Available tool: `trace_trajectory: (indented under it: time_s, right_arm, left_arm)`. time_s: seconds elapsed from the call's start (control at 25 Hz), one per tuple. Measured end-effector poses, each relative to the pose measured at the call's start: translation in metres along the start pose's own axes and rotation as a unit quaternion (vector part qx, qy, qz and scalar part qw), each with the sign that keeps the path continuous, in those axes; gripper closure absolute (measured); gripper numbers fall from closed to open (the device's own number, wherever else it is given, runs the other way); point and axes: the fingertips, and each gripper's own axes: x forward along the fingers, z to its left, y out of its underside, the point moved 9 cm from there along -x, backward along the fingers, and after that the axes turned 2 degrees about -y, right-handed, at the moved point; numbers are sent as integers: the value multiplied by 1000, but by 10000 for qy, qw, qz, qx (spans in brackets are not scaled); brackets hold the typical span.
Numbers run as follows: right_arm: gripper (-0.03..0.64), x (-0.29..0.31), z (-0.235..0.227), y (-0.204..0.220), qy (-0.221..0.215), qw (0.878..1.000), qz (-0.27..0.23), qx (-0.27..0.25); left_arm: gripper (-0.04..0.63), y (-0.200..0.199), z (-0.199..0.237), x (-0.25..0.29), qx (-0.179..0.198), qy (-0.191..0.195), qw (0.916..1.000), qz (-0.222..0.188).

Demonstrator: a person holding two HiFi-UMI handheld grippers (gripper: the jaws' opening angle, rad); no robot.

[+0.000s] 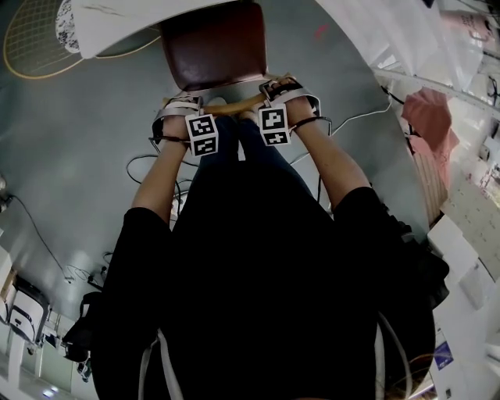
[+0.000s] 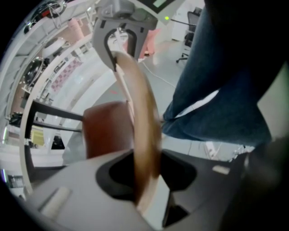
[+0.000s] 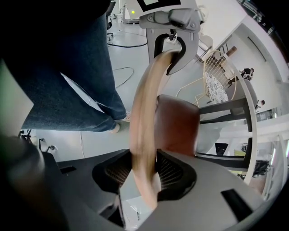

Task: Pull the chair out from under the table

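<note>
The chair [image 1: 212, 48] has a glossy reddish-brown padded seat [image 2: 106, 128] and a pale, smooth wooden top rail [image 1: 232, 104] that bends in a shallow arc. The far end of the seat lies tucked beneath the edge of the white surface [image 1: 141, 19], and the rest stands over the matt grey floor [image 1: 78, 148]. The left gripper [image 1: 180, 109] is clamped on one end of the rail, its dark pads pressed to both faces of the wood. The right gripper [image 1: 286, 94] is clamped on the other end, with ribbed black pads against the rail. The person's blue denim legs [image 3: 67, 81] stand just beside the rail.
</note>
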Motion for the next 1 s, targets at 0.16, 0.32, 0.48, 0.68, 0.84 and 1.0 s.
trace_trajectory:
  time_s: [0.16,0.32,0.48,0.68,0.84,1.0]
  right_arm:
    - [446,-1,17,-1,14,10000,-2,-91]
    - [446,-4,40,2,5,9997,-23,-252]
    - [446,-10,74,1,-10,9991,-111,-416]
    - [447,-18,116,0,24,9980,-181,-609]
    - [448,-25,145,-2,1,9974,-247,-678]
    - [448,-29,170,-6,-11,9971,-283,-713]
  left_arm:
    - [443,-11,-20,0,-147,61,9999,22]
    - [443,-28,-42,0,-305,167,9994,83]
    - [443,-48,-76,-3,-471,194,9987,85]
    - [444,-71,-118,-7,-685,142,9975,84]
    - [443,-87,-144,-10,-756,221,9968,100]
    - [443,-98,-168,-12,-805,343,9961,95]
